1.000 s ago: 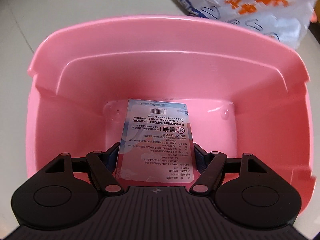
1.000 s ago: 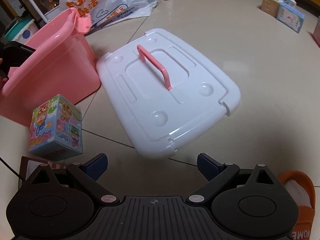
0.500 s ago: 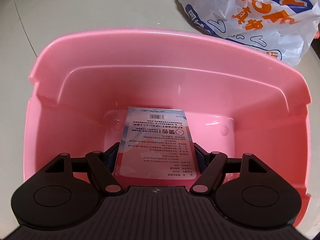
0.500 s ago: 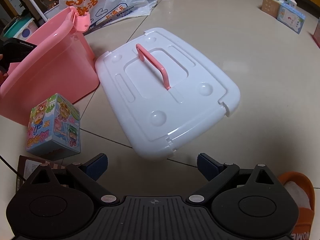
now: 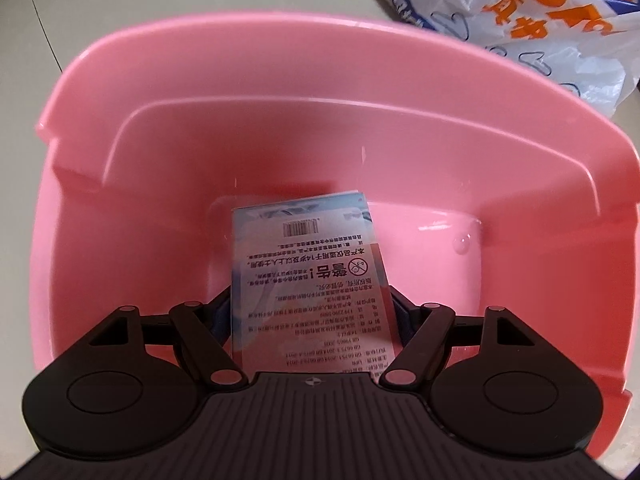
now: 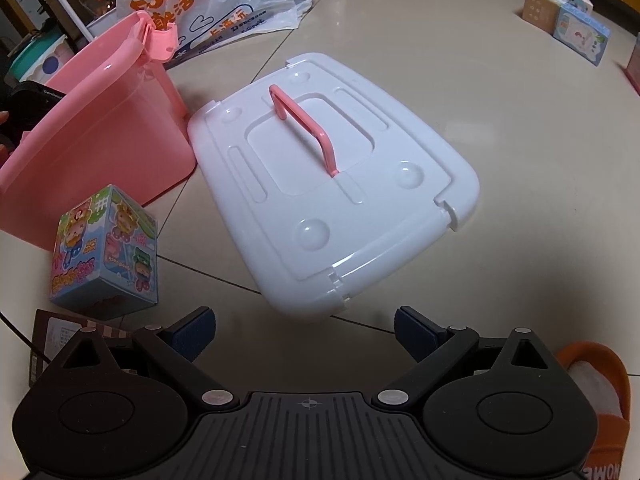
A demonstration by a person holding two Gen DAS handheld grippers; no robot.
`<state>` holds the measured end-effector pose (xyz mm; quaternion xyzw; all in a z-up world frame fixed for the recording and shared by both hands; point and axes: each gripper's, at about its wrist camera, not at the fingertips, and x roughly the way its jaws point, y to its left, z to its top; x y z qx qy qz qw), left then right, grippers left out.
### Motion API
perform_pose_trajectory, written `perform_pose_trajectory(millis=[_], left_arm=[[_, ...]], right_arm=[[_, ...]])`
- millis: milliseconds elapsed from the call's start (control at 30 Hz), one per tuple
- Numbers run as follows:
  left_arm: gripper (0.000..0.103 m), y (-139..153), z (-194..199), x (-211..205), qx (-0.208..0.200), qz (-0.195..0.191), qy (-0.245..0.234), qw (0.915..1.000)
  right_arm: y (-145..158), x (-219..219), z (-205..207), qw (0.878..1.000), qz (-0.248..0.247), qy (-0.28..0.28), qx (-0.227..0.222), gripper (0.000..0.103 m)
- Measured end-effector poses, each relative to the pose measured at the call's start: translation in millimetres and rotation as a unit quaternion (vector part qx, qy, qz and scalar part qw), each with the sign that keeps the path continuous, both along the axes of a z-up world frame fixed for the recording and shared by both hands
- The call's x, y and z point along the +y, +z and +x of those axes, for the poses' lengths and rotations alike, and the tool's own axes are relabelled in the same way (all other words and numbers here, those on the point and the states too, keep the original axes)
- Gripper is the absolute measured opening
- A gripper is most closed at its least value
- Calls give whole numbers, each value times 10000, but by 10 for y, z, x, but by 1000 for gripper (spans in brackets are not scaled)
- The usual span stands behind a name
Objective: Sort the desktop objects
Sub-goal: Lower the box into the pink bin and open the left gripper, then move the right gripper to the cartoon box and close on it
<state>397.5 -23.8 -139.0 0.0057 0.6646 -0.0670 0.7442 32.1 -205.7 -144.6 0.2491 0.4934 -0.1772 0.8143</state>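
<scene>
Over pink bin (image 5: 200, 128), left gripper (image 5: 312, 316) points down, clamping box (image 5: 308, 264); right gripper (image 6: 304, 332) open.

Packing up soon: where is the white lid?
In the right wrist view, the white lid lies flat on the floor, centre frame, right of the pink bin.

Each claw (image 6: 305, 331) is matte black, with ribbed base, round side discs, silver rivets and dark-blue ribbed pads (image 6: 192, 331).
</scene>
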Motion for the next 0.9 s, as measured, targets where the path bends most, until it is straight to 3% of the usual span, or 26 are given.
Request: perform_pose_trajectory(millis=[133,400,600,700,800,900], left_arm=[[75,-55,39,-2,187,95,44,9998],[75,-95,20,-82,118,192,19,9997],[75,349,-106,53,-518,59,174,9985],[82,573,-255,65,-797,147,147,9966],[83,902,-510,110,-1199,118,-73,9927],[85,1182,-840,202,-1406,-85,135,9899]], right_arm=[[-17,2,0,10000,-4,4,25,95],[-23,-3,1,10000,-10,17,45,95],[59,3,10,9999,-32,123,-7,95],[153,12,11,9998,-26,189,-100,95],[287,47,1,9990,-120,372,-197,95],[436,85,-27,9977,-256,547,-314,95]])
